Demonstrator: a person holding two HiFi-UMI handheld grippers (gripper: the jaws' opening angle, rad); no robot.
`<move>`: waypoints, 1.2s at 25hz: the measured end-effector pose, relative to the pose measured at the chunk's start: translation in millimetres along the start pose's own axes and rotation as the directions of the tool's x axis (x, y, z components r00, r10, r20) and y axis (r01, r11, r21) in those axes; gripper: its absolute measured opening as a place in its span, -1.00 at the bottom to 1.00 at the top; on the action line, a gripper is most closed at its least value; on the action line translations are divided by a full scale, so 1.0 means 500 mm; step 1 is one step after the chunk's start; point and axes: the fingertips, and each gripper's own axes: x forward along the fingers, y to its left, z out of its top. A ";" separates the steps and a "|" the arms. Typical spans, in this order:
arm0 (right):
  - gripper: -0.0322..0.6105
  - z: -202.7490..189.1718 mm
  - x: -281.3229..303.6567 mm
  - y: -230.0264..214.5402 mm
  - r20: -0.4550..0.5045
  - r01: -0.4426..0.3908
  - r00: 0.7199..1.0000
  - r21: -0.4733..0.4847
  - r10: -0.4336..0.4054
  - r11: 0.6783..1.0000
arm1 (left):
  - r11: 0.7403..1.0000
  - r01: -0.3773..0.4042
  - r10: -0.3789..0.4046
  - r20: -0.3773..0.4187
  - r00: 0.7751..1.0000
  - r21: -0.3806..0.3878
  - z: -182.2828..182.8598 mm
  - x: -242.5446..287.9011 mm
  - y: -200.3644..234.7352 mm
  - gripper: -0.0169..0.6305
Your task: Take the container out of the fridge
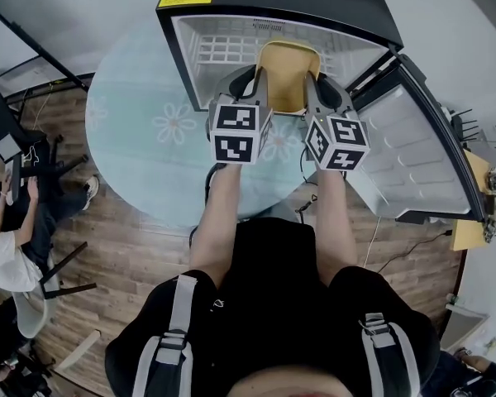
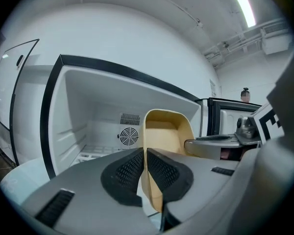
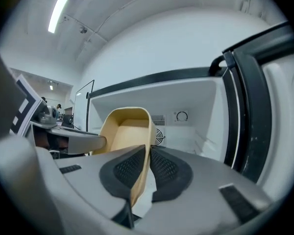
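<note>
Step in hand: lifting out, grip already made. The left tongs (image 1: 259, 79) were clenched on the left wall of the container (image 1: 288, 79), and the right tongs (image 1: 316, 83) were clenched on its right wall. In the left gripper view the thin wall sat pinched between the two black pads (image 2: 130, 173) of the left tongs (image 2: 145, 153). It was the same in the right gripper view for the right tongs (image 3: 148, 151).

The container was upper centre of the head view, at the mouth of the fridge (image 1: 182, 52). I judged its far end was not yet out.

Next move, as I judged it: pull both sides back evenly, keep it level, and stay off the open door (image 1: 422, 151) at right of frame. An uneven pull could twist a thin wall out of one pinch.

Materials:
- The container (image 2: 167, 131) was tan and looked like matte plastic. It was an open tub with rounded corners and thin walls, and nothing showed inside it.
- The pads (image 3: 132, 169) were dark with a dimpled mesh texture, and the tong bodies were smooth grey.
- The fridge was a black shell with a white moulded liner. It had a white wire shelf (image 1: 223, 44) and a round fan grille (image 2: 129, 136) on the back wall.
- The worktop (image 1: 136, 135) under it was round and pale blue with a flower print.
</note>
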 end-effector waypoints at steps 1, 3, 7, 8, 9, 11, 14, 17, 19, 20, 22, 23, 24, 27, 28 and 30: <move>-0.79 0.007 -0.007 0.002 0.010 0.000 1.000 -0.001 0.000 1.000 | 1.000 0.004 -0.004 0.011 1.000 0.003 0.007 -0.005 -0.003 -0.88; -0.79 0.024 -0.021 0.004 0.032 -0.001 0.999 -0.003 0.001 1.000 | 1.000 0.012 -0.012 0.035 0.999 0.008 0.022 -0.016 -0.010 -0.88; -0.79 0.062 -0.044 0.005 0.084 -0.001 0.996 -0.012 0.002 1.000 | 0.999 0.015 -0.018 0.083 0.996 0.030 0.061 -0.037 -0.027 -0.88; -0.79 0.070 -0.048 0.005 0.093 -0.002 0.996 -0.013 0.003 1.000 | 0.999 0.015 -0.018 0.090 0.996 0.038 0.069 -0.043 -0.031 -0.88; -0.79 0.076 -0.052 0.005 0.098 -0.004 0.995 -0.015 0.005 1.000 | 0.999 0.014 -0.018 0.096 0.995 0.045 0.077 -0.049 -0.035 -0.88; -0.79 0.087 -0.061 0.005 0.104 -0.010 0.994 -0.020 0.012 1.000 | 0.999 0.010 -0.016 0.110 0.994 0.053 0.088 -0.059 -0.043 -0.88; -0.79 0.094 -0.085 0.001 0.112 -0.013 0.994 -0.018 0.015 1.000 | 0.997 0.001 -0.010 0.123 0.992 0.073 0.096 -0.074 -0.064 -0.88; -0.80 0.091 -0.121 -0.023 0.118 -0.007 0.993 0.021 0.004 1.000 | 0.993 0.020 -0.037 0.151 0.988 0.113 0.099 -0.090 -0.113 -0.88; -0.83 0.090 -0.153 -0.037 0.129 -0.013 0.992 0.059 0.005 0.998 | 0.992 0.038 -0.058 0.169 0.984 0.121 0.095 -0.107 -0.148 -0.87; -0.83 0.090 -0.171 -0.039 0.135 -0.017 0.991 0.067 0.008 0.998 | 0.992 0.040 -0.061 0.177 0.982 0.120 0.093 -0.119 -0.162 -0.87; -0.83 0.090 -0.202 -0.039 0.143 -0.028 0.990 0.069 0.017 0.997 | 0.992 0.031 -0.054 0.192 0.980 0.121 0.092 -0.143 -0.184 -0.87; -0.83 0.087 -0.216 -0.039 0.140 -0.031 0.990 0.071 0.021 0.997 | 0.992 0.023 -0.048 0.197 0.979 0.123 0.090 -0.154 -0.194 -0.87; -0.84 0.080 -0.228 -0.038 0.133 -0.034 0.991 0.072 0.024 0.997 | 0.992 0.017 -0.041 0.197 0.979 0.125 0.087 -0.164 -0.204 -0.87; -0.84 0.056 -0.268 -0.028 0.113 -0.050 0.993 0.077 0.041 0.996 | 0.994 0.005 -0.026 0.184 0.983 0.112 0.063 -0.197 -0.227 -0.88; -0.84 0.050 -0.281 -0.024 0.110 -0.060 0.993 0.079 0.051 0.995 | 0.994 0.004 -0.023 0.181 0.983 0.108 0.055 -0.209 -0.233 -0.87; -0.85 0.041 -0.304 -0.019 0.108 -0.077 0.992 0.087 0.068 0.993 | 0.994 -0.004 -0.016 0.180 0.983 0.110 0.045 -0.230 -0.247 -0.87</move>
